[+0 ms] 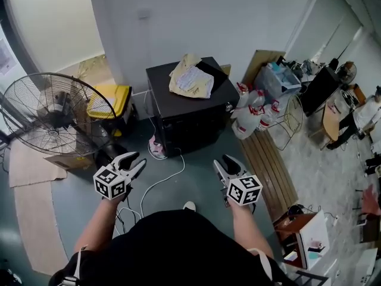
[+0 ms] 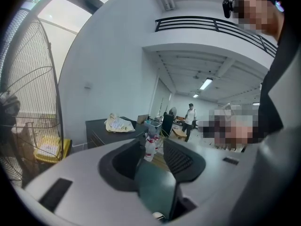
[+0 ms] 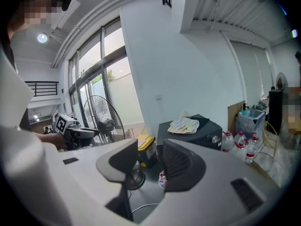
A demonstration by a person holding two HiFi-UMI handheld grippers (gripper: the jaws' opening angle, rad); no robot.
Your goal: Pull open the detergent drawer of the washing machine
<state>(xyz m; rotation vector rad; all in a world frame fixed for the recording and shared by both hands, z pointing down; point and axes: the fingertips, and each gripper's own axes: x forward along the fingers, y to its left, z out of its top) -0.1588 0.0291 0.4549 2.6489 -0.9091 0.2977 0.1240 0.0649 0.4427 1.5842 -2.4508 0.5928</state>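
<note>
The washing machine (image 1: 189, 113) is a black box against the white wall, with a crumpled yellowish cloth (image 1: 190, 79) on its top. Its front faces me, and I cannot make out the detergent drawer on it. My left gripper (image 1: 134, 162) hangs open over the floor, short of the machine's front left corner. My right gripper (image 1: 224, 164) is open too, short of the front right corner. Neither holds anything. The left gripper view shows the machine (image 2: 104, 134) beyond the open left gripper (image 2: 150, 152). The right gripper view shows it (image 3: 194, 133) past the open right gripper (image 3: 149, 161), with a knob (image 3: 217, 139) on the front.
A large standing fan (image 1: 53, 115) and a yellow-lidded bin (image 1: 110, 103) are left of the machine. Water bottles (image 1: 253, 117) and wooden planks (image 1: 271, 168) lie to its right. A white cable (image 1: 162, 180) runs across the floor between the grippers. A person (image 1: 364, 117) stands far right.
</note>
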